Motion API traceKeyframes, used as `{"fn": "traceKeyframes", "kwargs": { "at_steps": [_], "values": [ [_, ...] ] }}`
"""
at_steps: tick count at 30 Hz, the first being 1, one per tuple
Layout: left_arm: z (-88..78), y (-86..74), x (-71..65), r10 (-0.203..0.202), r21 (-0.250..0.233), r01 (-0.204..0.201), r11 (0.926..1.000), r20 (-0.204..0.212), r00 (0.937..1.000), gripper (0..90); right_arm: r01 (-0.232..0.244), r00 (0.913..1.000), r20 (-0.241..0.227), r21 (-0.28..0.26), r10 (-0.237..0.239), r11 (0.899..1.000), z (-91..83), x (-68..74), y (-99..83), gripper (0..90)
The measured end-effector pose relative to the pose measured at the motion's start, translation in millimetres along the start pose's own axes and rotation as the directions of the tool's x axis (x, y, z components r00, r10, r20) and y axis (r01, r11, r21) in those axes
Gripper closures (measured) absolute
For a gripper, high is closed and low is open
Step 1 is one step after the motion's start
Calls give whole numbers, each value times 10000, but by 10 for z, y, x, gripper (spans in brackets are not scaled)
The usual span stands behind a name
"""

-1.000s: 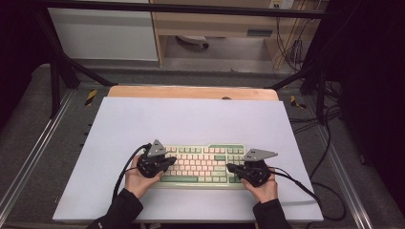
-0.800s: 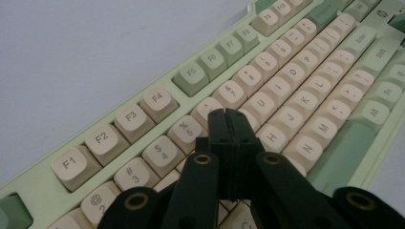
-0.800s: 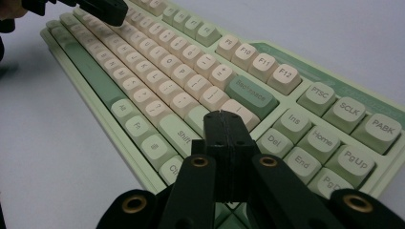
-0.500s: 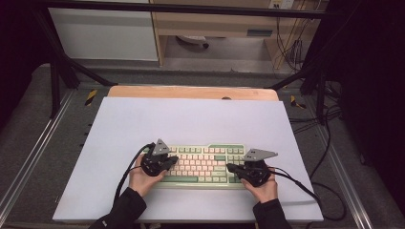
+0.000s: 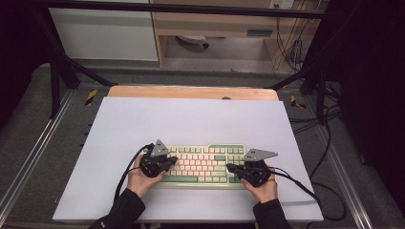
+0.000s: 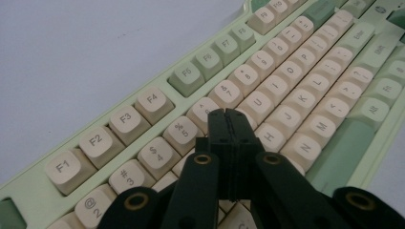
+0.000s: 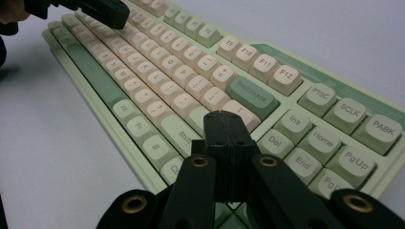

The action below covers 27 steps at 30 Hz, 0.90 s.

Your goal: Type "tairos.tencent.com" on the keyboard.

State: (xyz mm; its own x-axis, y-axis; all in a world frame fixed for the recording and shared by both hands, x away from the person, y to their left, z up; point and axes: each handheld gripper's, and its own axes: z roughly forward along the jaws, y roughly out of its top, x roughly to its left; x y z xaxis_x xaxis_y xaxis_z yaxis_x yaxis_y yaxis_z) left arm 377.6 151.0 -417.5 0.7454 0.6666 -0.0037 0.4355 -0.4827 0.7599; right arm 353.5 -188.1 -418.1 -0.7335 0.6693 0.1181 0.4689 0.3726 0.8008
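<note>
A pale green keyboard [image 5: 205, 164] with cream and green keys lies near the front of the white mat [image 5: 191, 119]. My left gripper [image 5: 169, 160] is over its left end, jaws pressed together with nothing between them. In the left gripper view its tip [image 6: 226, 114] hovers above the keyboard [image 6: 286, 86], over the keys of the number and letter rows. My right gripper [image 5: 233, 168] is shut over the right end. In the right gripper view its tip [image 7: 223, 117] sits above the keys beside the green Backspace key [image 7: 252, 97]. The left gripper [image 7: 100, 9] shows at the top left there.
A wooden tabletop edge [image 5: 191, 92] shows behind the mat. Black cables [image 5: 305, 188] trail from both grippers over the mat. Metal frame rails [image 5: 28, 157] run along both sides. Wide free mat lies behind the keyboard.
</note>
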Motion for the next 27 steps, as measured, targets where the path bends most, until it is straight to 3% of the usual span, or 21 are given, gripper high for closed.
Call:
{"fn": "traceKeyframes", "kwargs": {
  "at_steps": [13, 27],
  "values": [
    [-246, -128, 152, -328, -288, 321, 9991, -229, 9992, 900, -27, 10000, -24, 4, 27, 10000, 12, 2, -3, 900],
    [-201, -188, 217, -536, -170, 530, 9985, -422, 9977, 900, -36, 10000, -33, 34, 36, 10000, 19, 6, -9, 900]
  ]
}}
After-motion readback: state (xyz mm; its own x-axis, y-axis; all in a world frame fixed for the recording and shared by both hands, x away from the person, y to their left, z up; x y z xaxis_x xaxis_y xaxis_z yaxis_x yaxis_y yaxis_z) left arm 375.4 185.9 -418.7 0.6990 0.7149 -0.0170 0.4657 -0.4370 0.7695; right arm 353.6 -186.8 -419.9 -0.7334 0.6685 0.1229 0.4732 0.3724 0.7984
